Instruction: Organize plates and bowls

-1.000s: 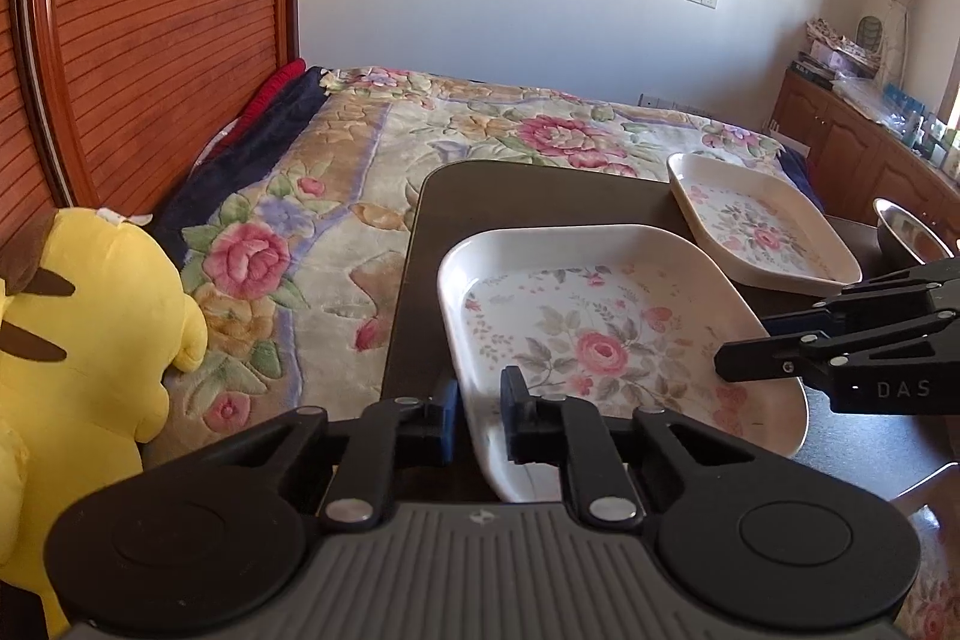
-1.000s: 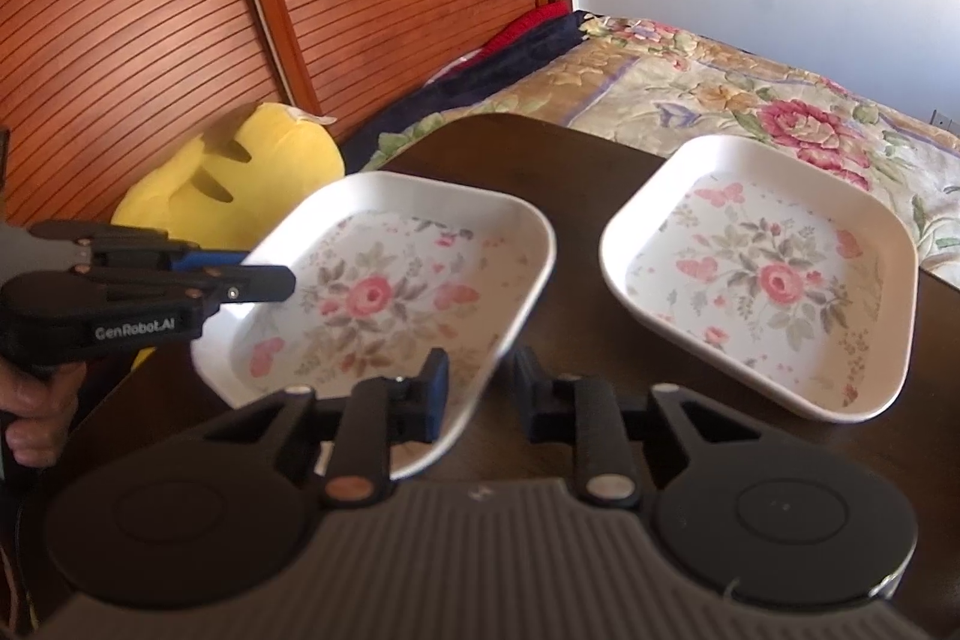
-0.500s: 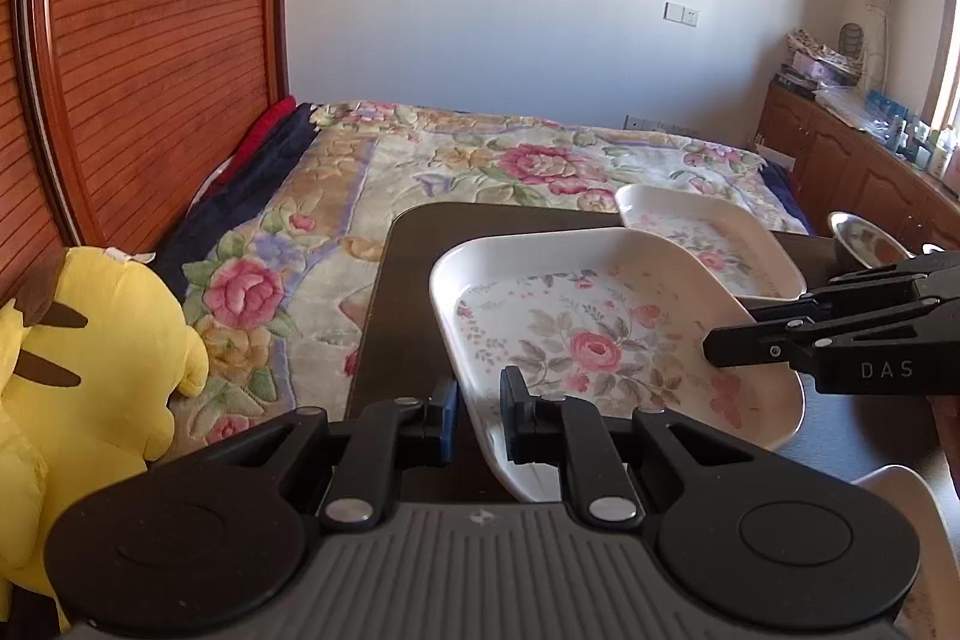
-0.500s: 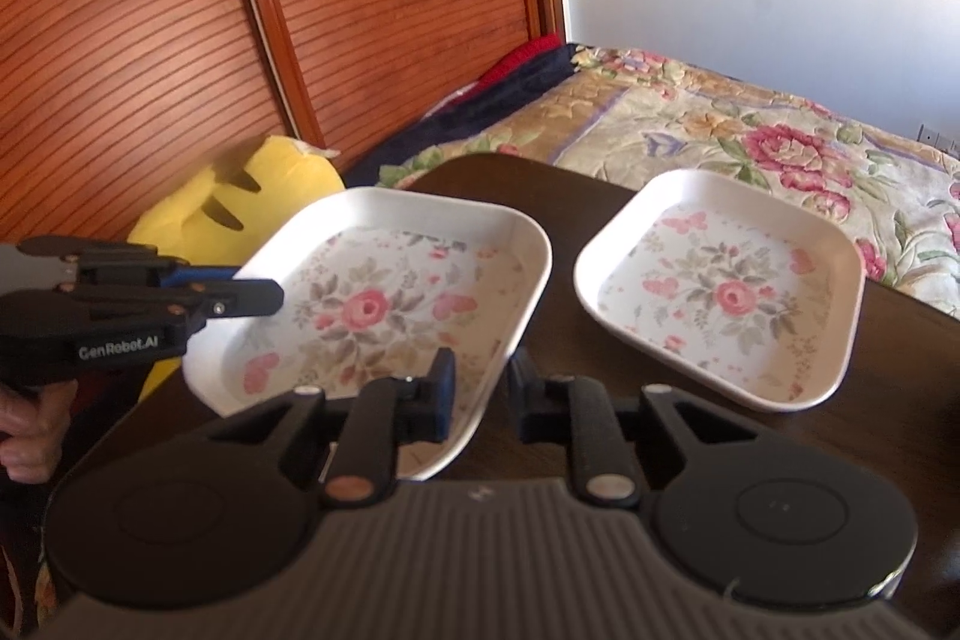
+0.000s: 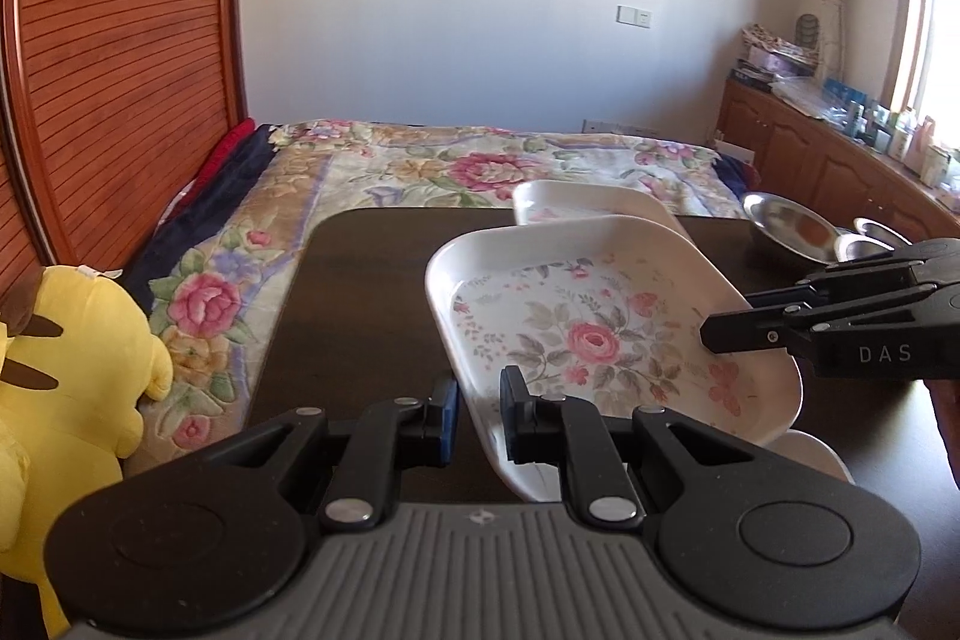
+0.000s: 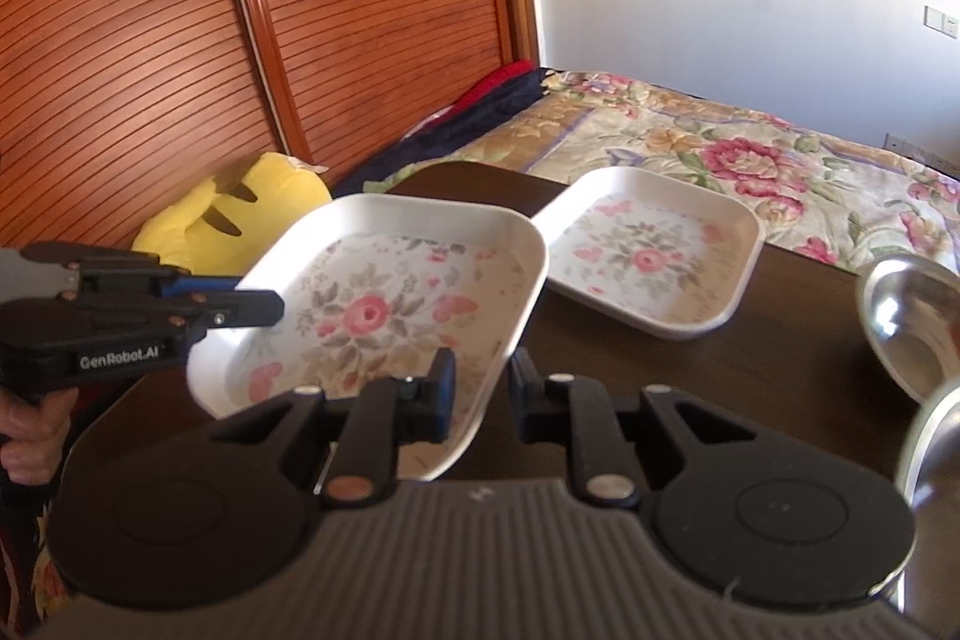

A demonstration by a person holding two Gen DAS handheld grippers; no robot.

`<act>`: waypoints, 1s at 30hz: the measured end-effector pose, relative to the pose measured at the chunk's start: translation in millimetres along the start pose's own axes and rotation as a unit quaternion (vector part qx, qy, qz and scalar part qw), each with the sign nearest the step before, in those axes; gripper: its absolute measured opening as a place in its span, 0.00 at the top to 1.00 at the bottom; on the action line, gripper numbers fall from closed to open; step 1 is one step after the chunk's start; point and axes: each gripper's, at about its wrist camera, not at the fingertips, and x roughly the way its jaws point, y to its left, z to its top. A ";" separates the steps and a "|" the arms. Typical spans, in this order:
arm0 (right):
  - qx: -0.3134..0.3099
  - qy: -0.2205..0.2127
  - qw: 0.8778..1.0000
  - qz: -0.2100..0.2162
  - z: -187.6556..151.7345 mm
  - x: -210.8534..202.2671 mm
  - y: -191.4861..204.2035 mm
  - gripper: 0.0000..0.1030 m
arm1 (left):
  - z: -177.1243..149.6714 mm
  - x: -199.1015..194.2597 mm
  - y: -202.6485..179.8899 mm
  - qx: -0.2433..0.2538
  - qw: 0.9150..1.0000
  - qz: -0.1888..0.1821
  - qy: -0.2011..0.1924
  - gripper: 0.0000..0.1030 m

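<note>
A white square plate with a rose pattern (image 5: 600, 334) (image 6: 384, 310) is held in the air above the dark table (image 5: 360, 304), tilted. My left gripper (image 5: 480, 412) is shut on its near left rim. My right gripper (image 6: 480, 388) is shut on the opposite rim and shows in the left wrist view (image 5: 714, 334). A second, matching plate (image 6: 648, 256) lies flat on the table beyond it, partly hidden behind the held plate in the left wrist view (image 5: 576, 196).
Steel bowls (image 5: 786, 226) (image 6: 906, 322) stand at the table's right side. Another white dish (image 5: 810, 454) lies under the held plate. A yellow plush toy (image 5: 66, 376) sits left of the table. A floral bedspread (image 5: 480, 166) lies behind, wooden cabinets (image 5: 828, 166) at right.
Both grippers have lifted the rose plate higher and carried it toward the second plate, so it now overlaps that plate's near edge. The steel bowls have come into the right wrist view.
</note>
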 end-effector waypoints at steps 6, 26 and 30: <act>0.006 -0.006 1.000 -0.009 -16.6 -24.9 -1.8 0.80 | -8.0 -14.3 -21.2 0.008 1.000 -0.012 -0.004 0.85; 0.023 -0.018 0.999 -0.015 -70.3 -75.8 2.3 0.80 | -43.4 -49.6 -56.6 0.008 0.999 -0.030 -0.009 0.85; 0.032 -0.014 0.999 -0.012 -81.7 -77.5 2.2 0.80 | -53.4 -48.5 -59.7 0.008 0.999 -0.031 -0.001 0.85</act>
